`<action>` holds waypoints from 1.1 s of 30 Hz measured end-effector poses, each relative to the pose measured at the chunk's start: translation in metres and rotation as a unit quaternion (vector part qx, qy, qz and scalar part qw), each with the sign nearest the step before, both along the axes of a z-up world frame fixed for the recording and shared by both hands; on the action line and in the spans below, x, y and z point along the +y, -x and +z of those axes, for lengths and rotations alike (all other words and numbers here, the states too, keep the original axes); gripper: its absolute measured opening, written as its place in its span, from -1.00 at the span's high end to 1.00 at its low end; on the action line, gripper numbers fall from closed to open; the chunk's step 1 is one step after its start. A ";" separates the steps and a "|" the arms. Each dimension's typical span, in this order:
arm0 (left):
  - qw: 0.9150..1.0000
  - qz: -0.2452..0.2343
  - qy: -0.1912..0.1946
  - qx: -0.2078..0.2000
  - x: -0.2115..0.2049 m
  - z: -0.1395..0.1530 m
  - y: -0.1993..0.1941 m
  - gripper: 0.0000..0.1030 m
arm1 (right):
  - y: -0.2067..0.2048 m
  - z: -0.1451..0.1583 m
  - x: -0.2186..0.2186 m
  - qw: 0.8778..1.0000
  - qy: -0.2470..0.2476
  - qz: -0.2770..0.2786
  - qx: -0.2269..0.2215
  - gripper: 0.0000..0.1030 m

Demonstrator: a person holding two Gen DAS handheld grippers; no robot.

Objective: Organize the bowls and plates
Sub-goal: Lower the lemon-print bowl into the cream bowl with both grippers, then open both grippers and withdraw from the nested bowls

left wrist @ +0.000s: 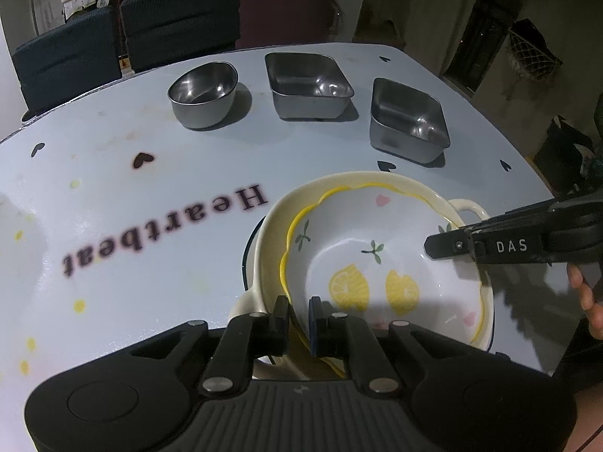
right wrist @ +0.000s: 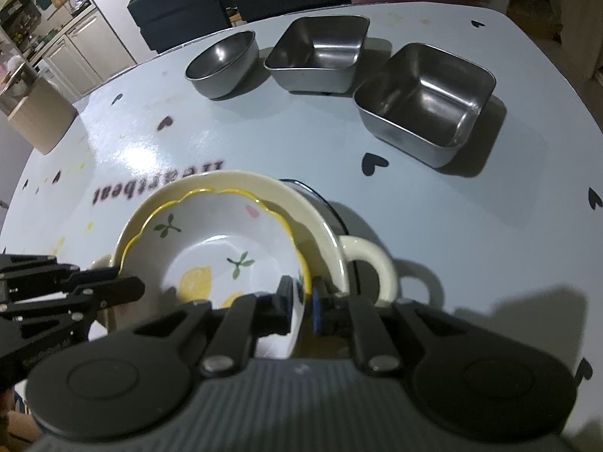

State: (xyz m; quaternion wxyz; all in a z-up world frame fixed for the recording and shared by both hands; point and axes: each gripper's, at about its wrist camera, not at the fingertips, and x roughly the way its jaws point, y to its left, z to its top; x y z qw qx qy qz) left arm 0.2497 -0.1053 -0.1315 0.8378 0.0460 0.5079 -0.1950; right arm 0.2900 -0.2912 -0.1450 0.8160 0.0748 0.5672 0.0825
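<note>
lemon bowl [left wrist: 380, 263] sits nested in a cream handled dish [left wrist: 469, 209], stack at the near edge of the desk [left wrist: 150, 241], toward the right. dark-rimmed plate [left wrist: 247, 256] shows under the stack. left hand-held gripper [left wrist: 299, 318] pinches the lemon bowl's yellow scalloped rim on the near left side, one finger inside, one outside. right hand-held gripper [right wrist: 303, 301] pinches the same rim on the opposite side, next to the cream dish's loop handle [right wrist: 373, 267]. in the left wrist view the right hand-held gripper comes in from the right edge, a person's fingers [left wrist: 588, 293] on it. along the far edge of the desk: round steel bowl [left wrist: 203, 94], rectangular steel tray [left wrist: 307, 84], square steel tray [left wrist: 409, 120], in a row, apart from each other and empty. desk cover is light blue with black hearts and "heartbeat" print [left wrist: 166, 233].
</note>
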 end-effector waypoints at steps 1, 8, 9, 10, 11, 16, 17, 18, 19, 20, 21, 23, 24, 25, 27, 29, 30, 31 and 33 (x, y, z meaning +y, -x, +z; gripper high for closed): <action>1.000 -0.001 -0.001 -0.002 0.000 0.001 0.000 0.79 | 0.001 0.000 0.001 1.000 0.000 0.003 0.001 0.66; 1.000 0.003 0.022 -0.014 0.004 0.013 0.002 0.51 | 0.007 0.007 0.005 1.000 0.012 0.023 -0.015 0.55; 1.000 0.002 0.025 -0.016 0.004 0.015 0.002 0.45 | 0.008 0.011 0.005 0.999 0.012 0.026 -0.024 0.52; 0.999 0.002 0.030 -0.018 0.004 0.017 0.003 0.41 | 0.010 0.014 0.003 0.999 0.007 0.027 -0.032 0.43; 0.999 0.003 0.033 -0.021 0.004 0.019 0.004 0.30 | 0.011 0.017 0.002 0.999 0.002 0.026 -0.039 0.30; 0.998 0.006 0.049 -0.034 0.003 0.029 0.010 -0.09 | 0.016 0.032 -0.008 0.997 0.000 0.016 -0.070 0.00; 0.998 0.008 0.052 -0.037 0.003 0.031 0.011 -0.23 | 0.016 0.034 -0.011 0.997 -0.002 0.014 -0.075 -0.14; 0.998 0.009 0.055 -0.041 0.004 0.033 0.012 -0.38 | 0.017 0.036 -0.014 0.997 -0.003 0.012 -0.080 -0.21; 0.997 0.010 0.058 -0.045 0.004 0.035 0.012 -0.45 | 0.018 0.039 -0.017 0.996 -0.003 0.010 -0.088 -0.32; 0.997 0.012 0.061 -0.048 0.004 0.037 0.013 -0.57 | 0.018 0.042 -0.020 0.996 -0.002 0.007 -0.094 -0.44; 0.996 0.015 0.064 -0.052 0.004 0.039 0.013 -0.67 | 0.018 0.043 -0.024 0.995 0.000 0.002 -0.100 -0.49; 0.996 0.020 0.070 -0.058 0.004 0.042 0.014 -0.81 | 0.018 0.047 -0.031 0.993 0.005 -0.003 -0.116 -0.65; 0.995 0.023 0.073 -0.061 0.004 0.043 0.014 -0.89 | 0.018 0.048 -0.035 0.992 0.006 -0.007 -0.123 -0.69; 0.995 0.026 0.077 -0.065 0.004 0.045 0.014 -0.91 | 0.018 0.049 -0.040 0.991 0.007 -0.014 -0.133 -0.77; 0.994 0.027 0.080 -0.073 0.001 0.047 0.015 -0.98 | 0.018 0.052 -0.050 0.988 0.005 -0.028 -0.152 -0.88; 0.993 0.026 0.084 -0.080 -0.004 0.047 0.015 -1.00 | 0.017 0.053 -0.057 0.985 0.003 -0.039 -0.168 -0.97; 0.992 0.024 0.086 -0.084 -0.006 0.048 0.015 -1.00 | 0.016 0.055 -0.061 0.983 0.004 -0.043 -0.176 -0.99; 0.992 0.022 0.087 -0.089 -0.010 0.048 0.015 -1.00 | 0.015 0.056 -0.066 0.981 0.006 -0.049 -0.186 -0.99; 0.991 0.018 0.090 -0.098 -0.016 0.049 0.014 -1.00 | 0.013 0.057 -0.075 0.976 0.008 -0.060 -0.211 -0.99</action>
